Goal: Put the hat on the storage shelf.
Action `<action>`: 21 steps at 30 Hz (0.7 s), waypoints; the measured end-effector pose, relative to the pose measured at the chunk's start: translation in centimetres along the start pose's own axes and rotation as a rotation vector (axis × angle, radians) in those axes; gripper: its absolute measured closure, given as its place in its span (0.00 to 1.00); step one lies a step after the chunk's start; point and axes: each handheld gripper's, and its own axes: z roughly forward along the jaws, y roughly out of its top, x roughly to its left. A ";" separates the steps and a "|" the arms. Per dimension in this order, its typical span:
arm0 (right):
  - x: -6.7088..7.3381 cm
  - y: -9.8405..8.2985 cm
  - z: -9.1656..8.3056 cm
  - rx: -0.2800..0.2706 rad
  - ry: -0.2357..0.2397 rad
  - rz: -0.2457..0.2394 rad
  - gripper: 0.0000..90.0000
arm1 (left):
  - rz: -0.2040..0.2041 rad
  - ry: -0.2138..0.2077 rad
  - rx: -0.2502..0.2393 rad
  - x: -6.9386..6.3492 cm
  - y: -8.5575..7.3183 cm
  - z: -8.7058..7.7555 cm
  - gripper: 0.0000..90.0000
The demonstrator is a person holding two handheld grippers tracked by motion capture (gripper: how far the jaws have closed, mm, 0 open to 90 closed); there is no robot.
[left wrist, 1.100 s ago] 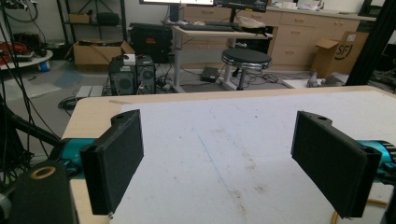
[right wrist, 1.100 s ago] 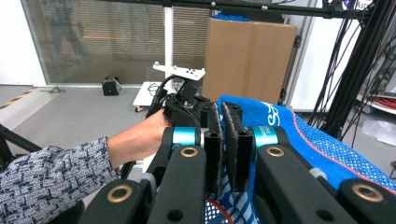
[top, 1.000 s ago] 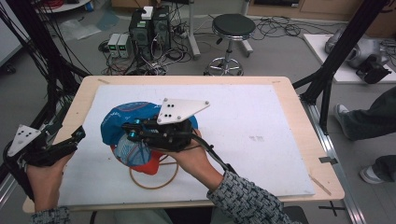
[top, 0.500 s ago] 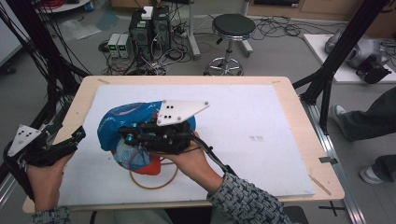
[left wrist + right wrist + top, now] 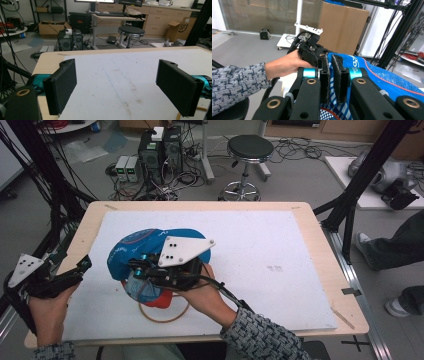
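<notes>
A white sheet (image 5: 250, 255) covers the pale wooden worktop (image 5: 320, 235). Beyond its far edge stand a round black swivel stool (image 5: 250, 147) and two dark computer towers (image 5: 161, 150) amid tangled cables on the grey floor (image 5: 300, 180).

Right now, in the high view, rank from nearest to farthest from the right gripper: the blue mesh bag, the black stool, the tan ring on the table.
1. Blue mesh bag, pinched in the right gripper.
2. Tan ring, just below it.
3. Black stool, beyond the table's far edge.
</notes>
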 end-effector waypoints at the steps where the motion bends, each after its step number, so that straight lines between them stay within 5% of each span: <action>1: 0.0 0.0 0.0 0.004 -0.002 -0.010 0.95 | 0.001 -0.001 0.000 0.0 0.0 0.0 0.19; 4: 0.1 -0.1 -0.3 0.016 -0.026 -0.037 0.94 | 0.001 -0.002 0.000 0.0 0.0 0.0 0.19; 21: -0.2 -0.6 -1.1 0.012 -0.071 -0.027 0.88 | -0.002 -0.004 0.000 0.0 0.0 0.0 0.19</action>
